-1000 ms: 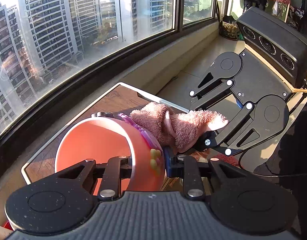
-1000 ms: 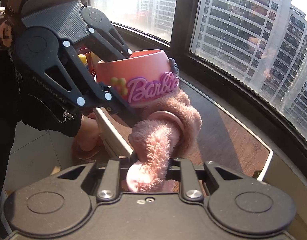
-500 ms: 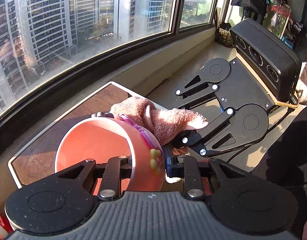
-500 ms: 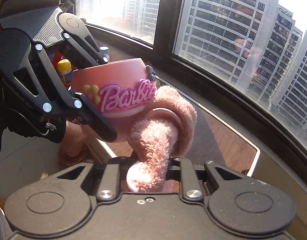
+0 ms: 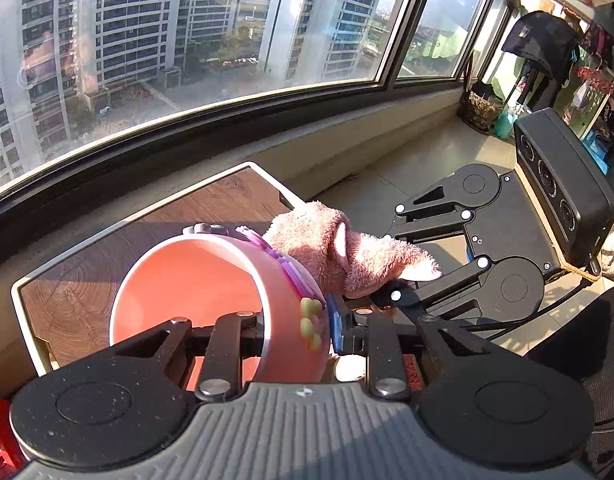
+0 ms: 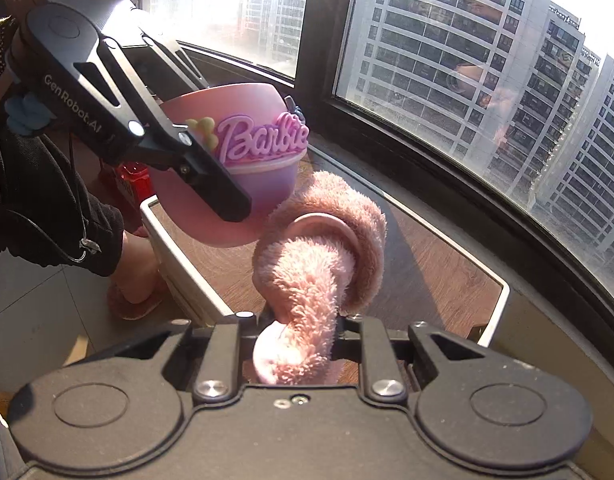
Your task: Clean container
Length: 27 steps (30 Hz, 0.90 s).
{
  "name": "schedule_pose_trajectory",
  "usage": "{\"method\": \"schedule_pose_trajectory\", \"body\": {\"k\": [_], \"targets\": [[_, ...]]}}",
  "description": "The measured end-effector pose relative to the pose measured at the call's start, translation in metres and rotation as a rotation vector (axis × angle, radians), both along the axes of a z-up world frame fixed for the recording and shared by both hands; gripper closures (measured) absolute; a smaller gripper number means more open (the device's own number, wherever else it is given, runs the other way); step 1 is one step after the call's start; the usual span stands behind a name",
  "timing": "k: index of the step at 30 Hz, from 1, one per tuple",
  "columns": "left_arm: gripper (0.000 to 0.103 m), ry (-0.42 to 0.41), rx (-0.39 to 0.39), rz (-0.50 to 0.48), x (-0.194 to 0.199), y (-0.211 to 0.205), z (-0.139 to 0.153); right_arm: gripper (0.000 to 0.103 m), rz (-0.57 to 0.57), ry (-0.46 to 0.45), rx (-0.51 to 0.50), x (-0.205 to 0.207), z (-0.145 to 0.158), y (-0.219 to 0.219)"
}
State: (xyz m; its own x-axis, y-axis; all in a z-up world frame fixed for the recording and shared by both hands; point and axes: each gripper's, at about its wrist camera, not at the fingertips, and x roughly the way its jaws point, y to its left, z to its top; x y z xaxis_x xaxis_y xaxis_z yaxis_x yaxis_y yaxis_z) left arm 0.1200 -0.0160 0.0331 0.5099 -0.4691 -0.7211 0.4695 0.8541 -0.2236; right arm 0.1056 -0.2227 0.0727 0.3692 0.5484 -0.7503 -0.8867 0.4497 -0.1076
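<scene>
above table (image 6: 435, 256), bowl (image 6: 243, 152) reads "barbie" (gripper: "genrobot.ai").

Pink bowl (image 5: 195, 280): smooth plastic, satin sheen; raised lettering (image 6: 263, 138) glossy. Cloth (image 6: 315, 264) beside the bowl: fluffy pink pile, matt. Table (image 5: 87, 280) beneath the bowl: wood-grain top, pale smooth rim. Left gripper (image 5: 297, 326) and right gripper (image 6: 297, 336): matt black speckled plastic, bright metal screws.

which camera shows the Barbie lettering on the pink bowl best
The right wrist view: the Barbie lettering faces it, readable on the pink bowl. The left wrist view shows it only edge-on, as purple ridges.
</scene>
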Motion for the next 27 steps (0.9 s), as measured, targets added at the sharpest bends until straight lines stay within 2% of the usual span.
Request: {"method": "schedule_pose_trajectory", "body": {"k": [3, 8, 22, 25, 27], "targets": [[0.08, 0.007, -0.014, 0.002, 0.002, -0.005, 0.001, 0.083, -0.044, 0.018, 0.018, 0.009, -0.004, -0.003], [0.079, 0.015, -0.036, 0.028, 0.009, -0.012, 0.004, 0.083, 0.022, 0.019, 0.032, -0.001, -0.005, 0.004], [0.079, 0.054, -0.074, 0.142, 0.019, 0.008, -0.003, 0.083, 0.093, 0.056, 0.053, -0.014, 0.006, 0.002], [0.079, 0.062, -0.089, 0.16, 0.018, 0.012, -0.002, 0.083, 0.014, 0.032, 0.01, -0.006, 0.003, 0.002], [0.08, 0.072, -0.103, 0.168, 0.019, 0.013, -0.002, 0.083, -0.057, 0.049, 0.025, 0.006, 0.001, 0.0]]}}
